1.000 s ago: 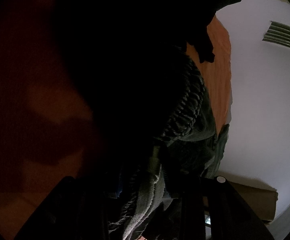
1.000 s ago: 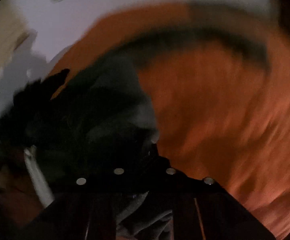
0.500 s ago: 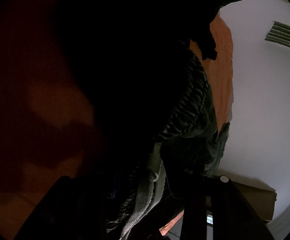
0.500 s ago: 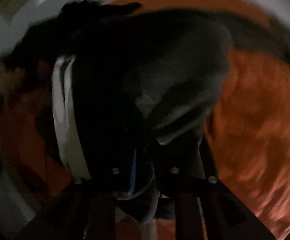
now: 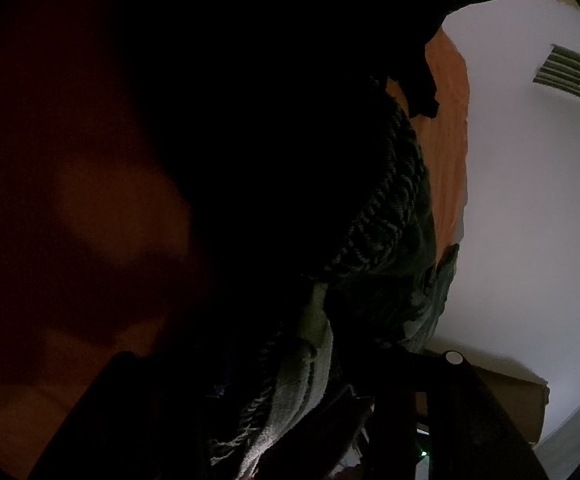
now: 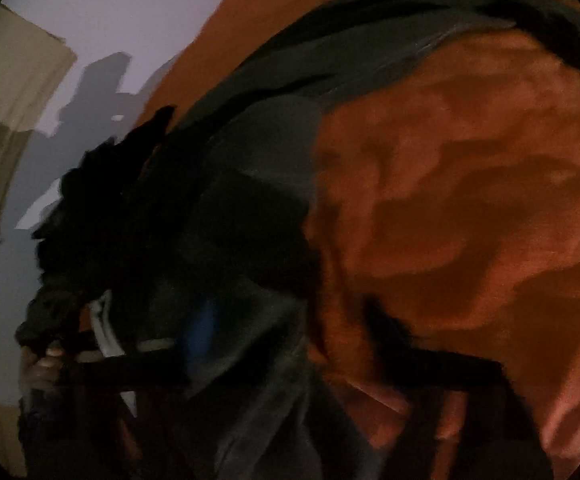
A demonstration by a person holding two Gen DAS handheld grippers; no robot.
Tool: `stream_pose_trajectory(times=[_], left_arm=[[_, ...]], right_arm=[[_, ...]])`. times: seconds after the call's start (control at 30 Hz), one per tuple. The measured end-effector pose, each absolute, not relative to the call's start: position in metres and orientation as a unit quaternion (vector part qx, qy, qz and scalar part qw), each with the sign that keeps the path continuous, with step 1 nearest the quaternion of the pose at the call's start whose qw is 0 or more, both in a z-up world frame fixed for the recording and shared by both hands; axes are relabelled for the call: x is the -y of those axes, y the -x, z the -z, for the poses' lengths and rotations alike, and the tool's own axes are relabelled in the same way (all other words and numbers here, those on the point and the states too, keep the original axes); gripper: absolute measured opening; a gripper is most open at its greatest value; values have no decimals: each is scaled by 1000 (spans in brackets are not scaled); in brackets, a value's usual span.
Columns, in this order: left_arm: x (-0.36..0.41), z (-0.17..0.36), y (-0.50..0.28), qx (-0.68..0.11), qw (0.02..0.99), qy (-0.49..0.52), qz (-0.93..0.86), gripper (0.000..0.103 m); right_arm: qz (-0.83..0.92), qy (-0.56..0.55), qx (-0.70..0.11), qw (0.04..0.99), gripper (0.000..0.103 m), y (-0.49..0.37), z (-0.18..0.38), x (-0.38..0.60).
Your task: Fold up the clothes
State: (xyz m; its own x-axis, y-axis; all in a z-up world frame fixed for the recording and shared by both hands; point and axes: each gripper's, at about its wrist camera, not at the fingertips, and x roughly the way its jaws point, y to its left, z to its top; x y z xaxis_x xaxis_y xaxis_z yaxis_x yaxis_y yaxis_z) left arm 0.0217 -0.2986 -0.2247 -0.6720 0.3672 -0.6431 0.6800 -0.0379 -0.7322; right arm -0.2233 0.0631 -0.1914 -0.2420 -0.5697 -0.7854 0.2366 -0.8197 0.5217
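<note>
We count one dark knitted garment (image 5: 386,200) filling the left-wrist frame's centre, over one orange sheet (image 6: 470,200). Whether either gripper's fingers are apart or together, we cannot tell.

Dark piled clothing (image 6: 217,240) blocks the left and centre of the orange bedsheet (image 6: 470,200), whose right portion lies bare and passable.
</note>
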Motion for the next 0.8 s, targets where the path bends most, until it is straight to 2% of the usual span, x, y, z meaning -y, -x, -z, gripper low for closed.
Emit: stream_pose_trajectory(times=[0.03, 0.27, 0.33, 0.43, 0.5, 0.6, 0.7, 0.8], left_arm=[[299, 226, -18, -685, 127, -384, 607, 44], [299, 229, 3, -690, 120, -385, 601, 44], [298, 228, 9, -690, 118, -386, 600, 44], [296, 230, 17, -696, 118, -384, 595, 44], [294, 229, 24, -696, 119, -385, 594, 44], [291, 228, 33, -693, 120, -387, 596, 44], [288, 228, 43, -693, 121, -387, 596, 44], [286, 227, 53, -693, 122, -387, 596, 44]], right_arm=[[791, -535, 145, 259, 8, 219, 180, -63], [867, -410, 147, 243, 5, 201, 78, -57], [888, -366, 99, 259, 5, 186, 43, -41], [911, -304, -36, 275, 4, 149, 12, 7], [887, -331, -86, 310, 5, 133, 29, 38], [812, -448, -150, 342, 7, 128, 108, 79], [760, -536, -121, 349, 15, 134, 166, 78], [744, -559, -43, 364, 16, 151, 161, 57]])
